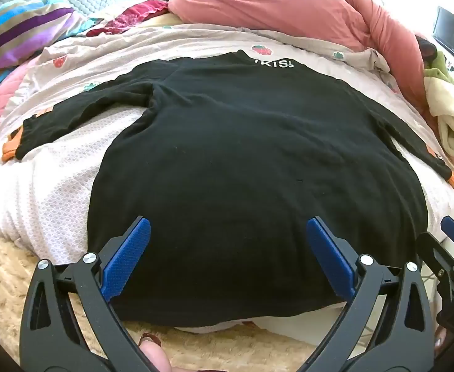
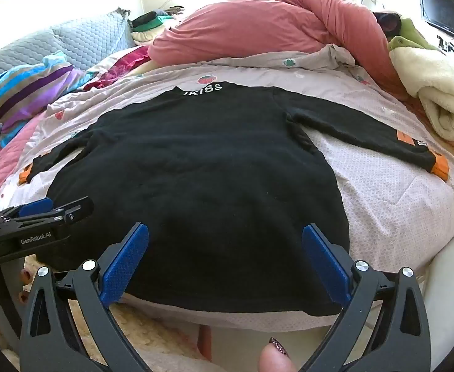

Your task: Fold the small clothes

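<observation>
A black long-sleeved top (image 1: 242,155) (image 2: 202,167) lies spread flat on the bed, white lettering at its collar on the far side, both sleeves stretched out sideways with orange cuffs (image 1: 10,152) (image 2: 439,167). My left gripper (image 1: 225,226) hovers open over the hem's near left part, nothing between its blue pads (image 1: 127,254). My right gripper (image 2: 225,232) stands open over the hem's near right part, also with nothing in it. Each gripper shows at the edge of the other's view, the right gripper (image 1: 453,238) and the left gripper (image 2: 50,207).
The bed sheet (image 1: 59,186) is pale with strawberry prints. A pink duvet (image 2: 258,28) is bunched at the back, a striped pillow (image 2: 31,86) at the left, a cream blanket (image 2: 444,102) at the right. A fluffy beige rug (image 1: 6,266) lies below the bed's near edge.
</observation>
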Action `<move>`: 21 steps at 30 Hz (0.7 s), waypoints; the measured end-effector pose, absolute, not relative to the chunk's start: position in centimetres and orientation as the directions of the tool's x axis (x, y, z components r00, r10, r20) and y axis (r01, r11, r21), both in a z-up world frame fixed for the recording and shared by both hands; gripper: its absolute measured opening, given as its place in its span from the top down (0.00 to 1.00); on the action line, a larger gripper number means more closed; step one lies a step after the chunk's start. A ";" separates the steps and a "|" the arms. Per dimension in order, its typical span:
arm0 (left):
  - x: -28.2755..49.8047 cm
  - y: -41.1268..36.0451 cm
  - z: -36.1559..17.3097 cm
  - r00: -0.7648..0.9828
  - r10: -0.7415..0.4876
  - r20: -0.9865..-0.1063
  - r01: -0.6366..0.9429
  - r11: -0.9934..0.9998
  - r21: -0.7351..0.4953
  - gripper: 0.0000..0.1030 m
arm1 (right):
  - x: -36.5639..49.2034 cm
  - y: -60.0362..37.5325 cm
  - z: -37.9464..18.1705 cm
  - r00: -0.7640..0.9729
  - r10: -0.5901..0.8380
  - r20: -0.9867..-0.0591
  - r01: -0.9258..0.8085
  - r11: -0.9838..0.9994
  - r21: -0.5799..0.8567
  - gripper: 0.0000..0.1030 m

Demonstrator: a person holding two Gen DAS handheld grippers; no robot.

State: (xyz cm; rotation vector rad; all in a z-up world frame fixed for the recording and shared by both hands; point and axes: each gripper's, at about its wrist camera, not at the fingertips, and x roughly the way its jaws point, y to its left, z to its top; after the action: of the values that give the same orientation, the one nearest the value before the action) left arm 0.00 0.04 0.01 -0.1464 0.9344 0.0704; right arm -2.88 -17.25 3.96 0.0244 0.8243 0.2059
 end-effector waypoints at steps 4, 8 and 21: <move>0.1 0.2 0.0 0.589 -0.007 -0.808 -0.122 0.988 -0.098 0.08 | -2.8 -17.3 3.8 0.657 0.198 -0.727 -0.173 0.979 0.110 0.04; 0.0 -0.2 0.6 0.595 0.000 -0.804 -0.122 0.988 -0.090 0.08 | -2.9 -17.1 3.9 0.659 0.198 -0.726 -0.176 0.979 0.107 0.04; -0.1 -0.2 0.5 0.601 0.000 -0.799 -0.119 0.989 -0.089 0.08 | -2.9 -17.3 3.8 0.655 0.209 -0.726 -0.173 0.977 0.125 0.04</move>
State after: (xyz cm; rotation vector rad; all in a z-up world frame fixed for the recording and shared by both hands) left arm -0.12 -0.21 0.53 -0.1381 0.9244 0.0695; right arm -2.86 -17.33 3.84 0.0461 0.8286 0.2169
